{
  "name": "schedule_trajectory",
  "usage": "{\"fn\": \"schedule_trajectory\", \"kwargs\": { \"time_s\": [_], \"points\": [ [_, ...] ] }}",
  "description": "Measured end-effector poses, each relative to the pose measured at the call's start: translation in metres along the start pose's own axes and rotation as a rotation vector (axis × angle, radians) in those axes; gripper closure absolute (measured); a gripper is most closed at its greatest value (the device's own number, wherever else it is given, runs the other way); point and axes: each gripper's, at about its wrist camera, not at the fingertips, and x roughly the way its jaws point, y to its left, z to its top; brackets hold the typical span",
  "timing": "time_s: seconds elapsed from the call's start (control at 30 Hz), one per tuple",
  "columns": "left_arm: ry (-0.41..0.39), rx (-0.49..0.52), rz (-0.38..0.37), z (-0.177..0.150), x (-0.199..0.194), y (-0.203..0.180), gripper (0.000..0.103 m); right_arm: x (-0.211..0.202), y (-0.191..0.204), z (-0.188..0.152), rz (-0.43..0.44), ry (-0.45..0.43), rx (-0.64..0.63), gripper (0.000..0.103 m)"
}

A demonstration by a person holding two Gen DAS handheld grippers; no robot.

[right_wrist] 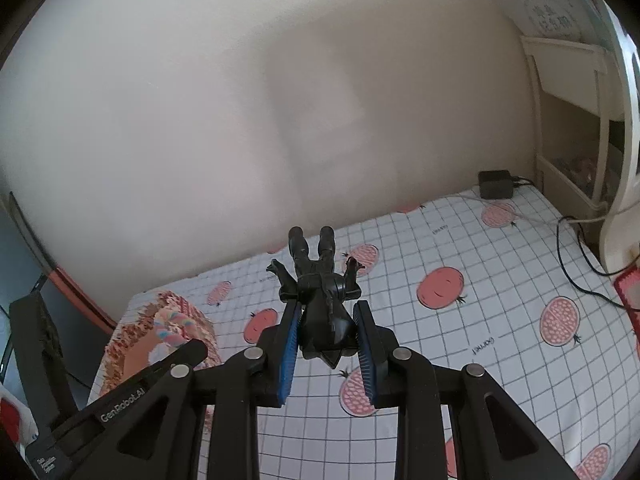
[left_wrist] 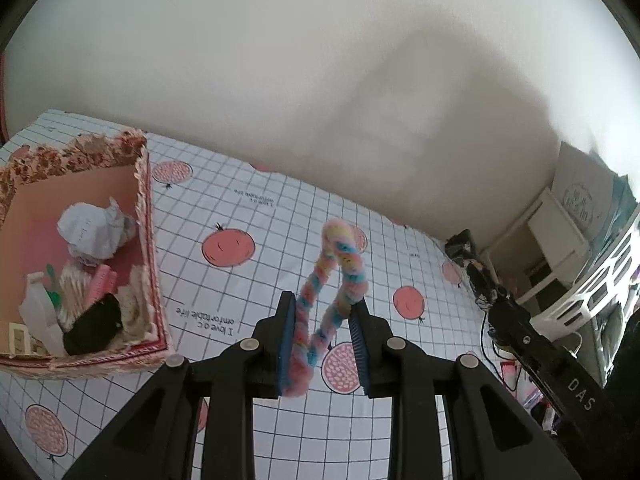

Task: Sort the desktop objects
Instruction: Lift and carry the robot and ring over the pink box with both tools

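My left gripper (left_wrist: 324, 308) is shut on a fuzzy pastel twisted loop (left_wrist: 332, 276), pink, blue and yellow, which stands up above the checked tablecloth (left_wrist: 248, 208). My right gripper (right_wrist: 326, 312) is shut on a black action figure (right_wrist: 320, 284), gripped at the torso with its legs pointing away from me. The figure (left_wrist: 476, 268) and the right gripper also show at the right of the left wrist view. A patterned pink box (left_wrist: 150, 240) sits at the left, holding crumpled paper (left_wrist: 96, 232), a pink comb, cotton swabs and a black item.
A pale wall rises behind the table. A black power adapter (right_wrist: 495, 184) with cables lies at the far right corner beside a white shelf unit (right_wrist: 568, 128). The pink box (right_wrist: 132, 344) and the left gripper arm (right_wrist: 120, 396) fill the lower left of the right wrist view.
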Motion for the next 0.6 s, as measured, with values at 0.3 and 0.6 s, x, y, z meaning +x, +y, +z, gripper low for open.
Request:
{"fn": "schedule_trajectory", "kwargs": {
  "time_s": [0.3, 0.6],
  "points": [
    [-0.024, -0.040, 0.010, 0.002, -0.008, 0.017, 0.075, 0.003, 0.013, -0.007, 0.024, 0.020, -0.012, 0.074],
    [-0.054, -0.081, 0.024, 0.007, -0.022, 0.037, 0.075, 0.009, 0.035, -0.017, 0.073, 0.029, -0.044, 0.074]
  ]
}}
